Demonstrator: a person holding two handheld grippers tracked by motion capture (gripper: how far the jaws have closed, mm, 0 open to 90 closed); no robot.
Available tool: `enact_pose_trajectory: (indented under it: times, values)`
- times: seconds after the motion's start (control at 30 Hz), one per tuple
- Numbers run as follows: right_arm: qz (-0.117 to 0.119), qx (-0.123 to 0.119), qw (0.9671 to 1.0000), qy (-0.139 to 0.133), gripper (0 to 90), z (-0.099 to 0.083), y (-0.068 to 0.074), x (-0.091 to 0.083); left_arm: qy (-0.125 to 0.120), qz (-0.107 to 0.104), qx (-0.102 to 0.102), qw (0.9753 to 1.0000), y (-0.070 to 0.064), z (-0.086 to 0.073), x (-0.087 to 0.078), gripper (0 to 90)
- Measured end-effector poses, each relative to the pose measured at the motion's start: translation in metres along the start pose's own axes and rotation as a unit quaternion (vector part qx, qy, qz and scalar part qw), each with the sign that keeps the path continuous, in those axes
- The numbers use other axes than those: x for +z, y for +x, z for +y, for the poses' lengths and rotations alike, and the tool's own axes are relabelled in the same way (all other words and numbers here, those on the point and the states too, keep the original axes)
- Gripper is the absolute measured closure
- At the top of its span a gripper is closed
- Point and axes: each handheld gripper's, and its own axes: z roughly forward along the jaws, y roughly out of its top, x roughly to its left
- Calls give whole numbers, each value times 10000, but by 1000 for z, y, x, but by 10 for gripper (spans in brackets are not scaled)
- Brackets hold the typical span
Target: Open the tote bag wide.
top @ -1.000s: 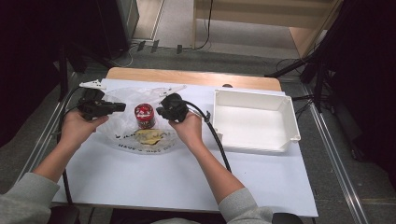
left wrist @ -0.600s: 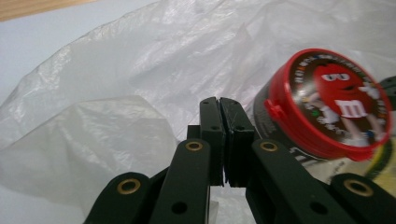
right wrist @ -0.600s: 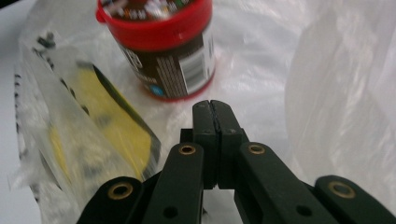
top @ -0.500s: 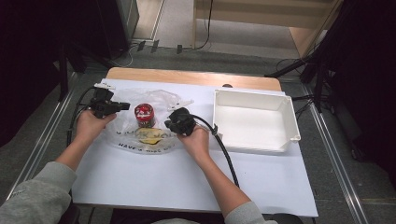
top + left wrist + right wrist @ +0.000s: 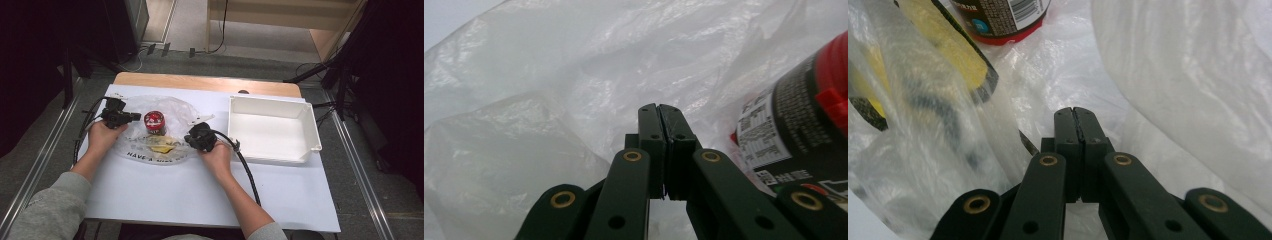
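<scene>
Lying flat on a white-covered counter (image 5: 200,200), a clear plastic bag (image 5: 175,112) with dark lettering along its near edge sits left of centre. A red-lidded jar (image 5: 155,122) with a dark label stands upright in the bag, toward its far side, and a flat yellow packet (image 5: 161,146) lies in the bag just near of the jar.

A person's two hands come in from the near edge, each holding a black gripper. The left gripper (image 5: 131,116) is at the bag's left edge, pointing right toward the jar. In the left gripper view its fingers (image 5: 650,130) are pressed together, with crinkled plastic all around them and the jar close by on the right; whether a fold of plastic is caught between them cannot be told.

The right gripper (image 5: 192,137) rests at the bag's right side, just right of the packet. In the right gripper view its fingers (image 5: 1066,130) are also pressed together over the plastic, with the yellow packet and the jar's base beyond them to the left; again a pinch on the film cannot be confirmed.

An empty white tray (image 5: 305,115) sits on the right of the counter, well apart from the bag.
</scene>
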Motion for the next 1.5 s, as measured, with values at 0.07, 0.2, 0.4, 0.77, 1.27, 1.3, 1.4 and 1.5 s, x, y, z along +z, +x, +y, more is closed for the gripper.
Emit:
enact_pose_trajectory:
  times: [0.07, 0.2, 0.4, 0.77, 1.27, 1.3, 1.4, 1.5]
  values:
    - [-10, -14, 10000, -14, 900, -2, -1, -2, 12, -33, -93, 10000, 3, -3, 1, 897]
    - [13, 14, 10000, -68, 900, -5, -3, -3, -110, -182, -94, 9997, 2, -6, 1, 889]
    - [53, -35, 9997, -238, 900, 6, -2, -12, -245, -391, -46, 9989, -6, -2, -13, 884]
    - [331, -104, 9988, -346, 870, 23, 2, -35, -300, -619, 230, 9974, -28, 6, -46, 788]
    - [795, -220, 9960, -330, 495, 19, 20, -58, -582, -1040, 233, 9926, -44, 3, -65, 412]
    - [836, -193, 9961, -201, 460, 17, 23, -59, -593, -1145, 207, 9914, -44, 2, -66, 381]
    - [923, -178, 9953, -242, 462, 12, 26, -61, -578, -1218, 167, 9907, -45, 1, -66, 342]
    - [954, -242, 9948, -259, 462, 8, 31, -64, -516, -1151, 242, 9917, -49, 0, -63, 303]
